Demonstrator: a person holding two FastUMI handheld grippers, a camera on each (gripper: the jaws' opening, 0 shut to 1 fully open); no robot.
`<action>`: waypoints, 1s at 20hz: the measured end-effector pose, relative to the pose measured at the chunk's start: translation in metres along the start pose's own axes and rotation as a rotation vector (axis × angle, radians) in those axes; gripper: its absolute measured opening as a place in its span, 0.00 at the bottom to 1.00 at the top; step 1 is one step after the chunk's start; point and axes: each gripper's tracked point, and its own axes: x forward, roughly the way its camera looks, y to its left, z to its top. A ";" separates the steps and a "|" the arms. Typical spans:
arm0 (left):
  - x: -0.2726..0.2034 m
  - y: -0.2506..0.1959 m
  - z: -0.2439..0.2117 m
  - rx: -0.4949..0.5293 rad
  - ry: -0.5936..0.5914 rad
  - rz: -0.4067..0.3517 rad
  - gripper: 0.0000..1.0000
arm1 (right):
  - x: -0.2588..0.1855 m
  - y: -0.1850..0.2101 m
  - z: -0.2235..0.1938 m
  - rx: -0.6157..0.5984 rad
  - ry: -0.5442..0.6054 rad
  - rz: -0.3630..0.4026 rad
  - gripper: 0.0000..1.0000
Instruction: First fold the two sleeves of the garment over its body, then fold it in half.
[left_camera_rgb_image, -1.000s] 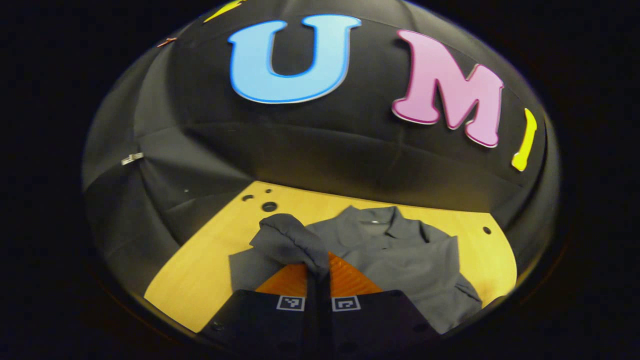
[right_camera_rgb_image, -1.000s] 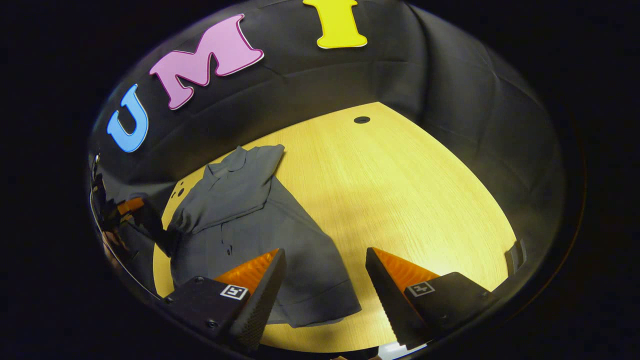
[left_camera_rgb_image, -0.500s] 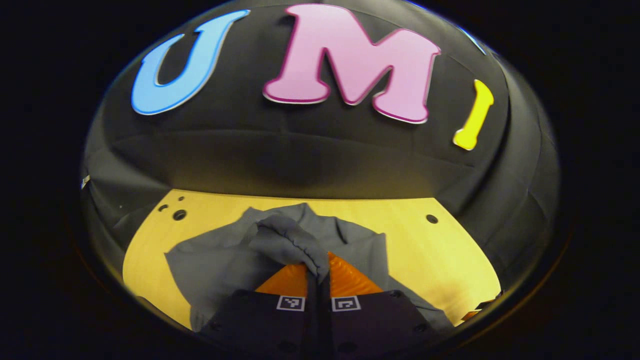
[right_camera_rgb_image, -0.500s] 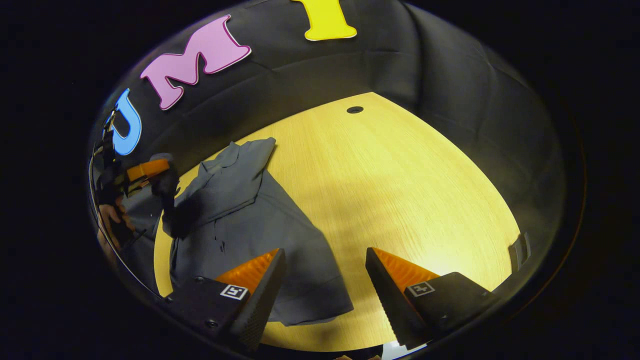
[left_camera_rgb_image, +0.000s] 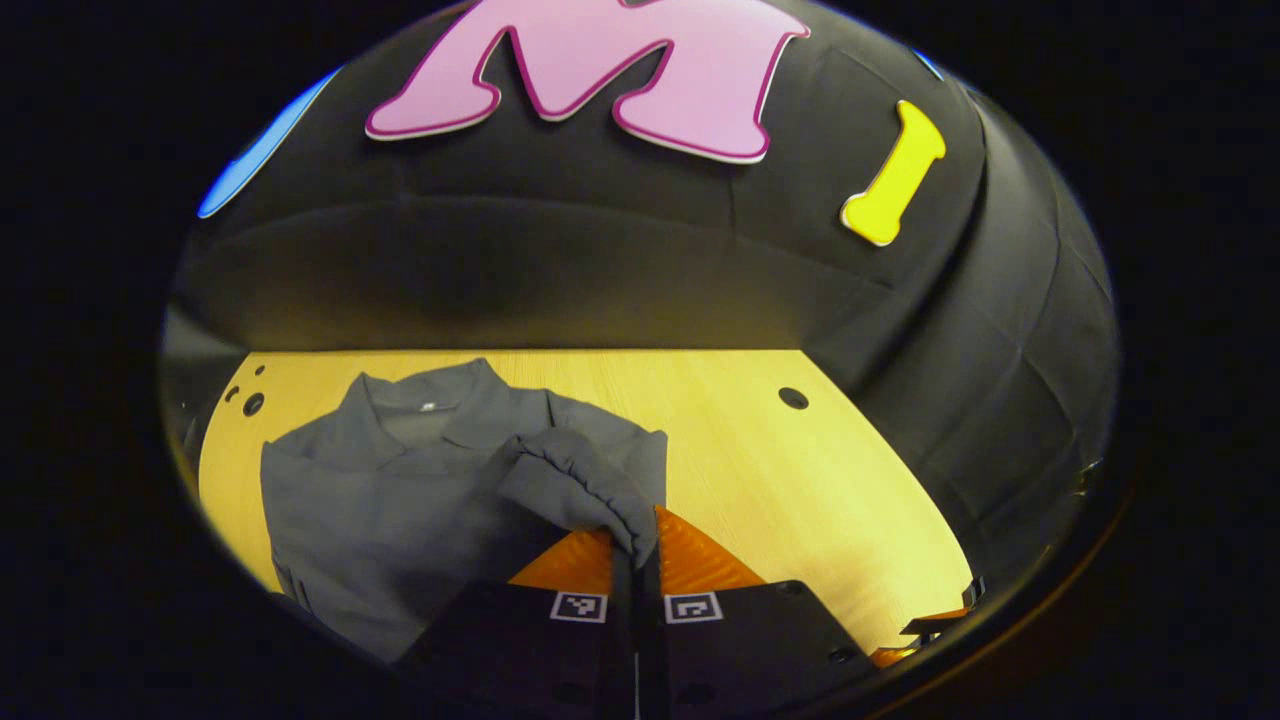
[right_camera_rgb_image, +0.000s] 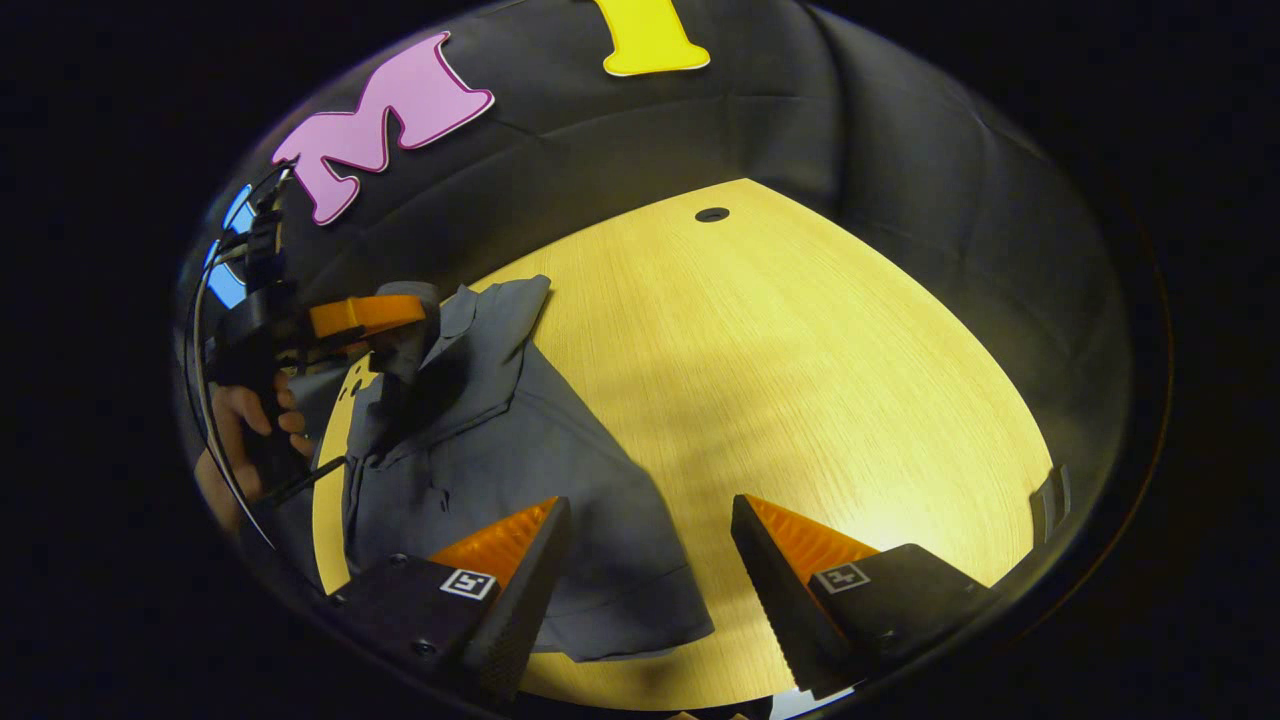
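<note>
Left gripper (left_camera_rgb_image: 634, 535): my two fingers are pressed together on the cuffed end of a sleeve (left_camera_rgb_image: 580, 482), the cloth bunched and rising above the tips. In the right gripper view this same gripper (right_camera_rgb_image: 400, 325) hangs above the collar end of the garment, level and pointing across it, with the sleeve end drooping from its tips. My hand (right_camera_rgb_image: 250, 425) is wrapped round its grip below the body, and a cable loops up behind it; the wrist and arm are cut off at the edge.

Right gripper (right_camera_rgb_image: 650, 560): my fingers stand wide apart with nothing between them, held over the near edge of the table (right_camera_rgb_image: 800, 380), angled down at the bare wood just beside the garment's hem.

Garment (left_camera_rgb_image: 400, 490): grey shirt with a collar, lying flat on the yellow wooden table, collar toward the far wall. In the left gripper view its body spreads to the left of my closed fingers; the lifted sleeve crosses over the chest. In the right gripper view the hem corner (right_camera_rgb_image: 640, 610) lies between my open fingers' line and the left finger, partly hidden behind that finger.

Hard to make out: the other sleeve looks laid over the front, but the folds merge in the dim grey and I cannot tell its edges. The lower left of the shirt is cut off in the left gripper view. How much of the cuff sits between the left fingers is hidden by the bunched cloth.

Table: round holes (left_camera_rgb_image: 793, 398) in the far part.
</note>
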 end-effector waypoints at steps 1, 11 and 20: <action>0.006 -0.005 -0.005 -0.020 0.015 -0.016 0.08 | 0.001 0.000 -0.002 -0.003 0.005 0.002 0.99; -0.063 0.026 -0.041 0.076 0.003 -0.016 0.96 | 0.005 0.013 -0.033 -0.088 0.095 0.041 0.99; -0.181 0.149 -0.167 -0.050 0.104 0.171 0.96 | 0.007 0.009 -0.076 -0.168 0.204 0.019 0.99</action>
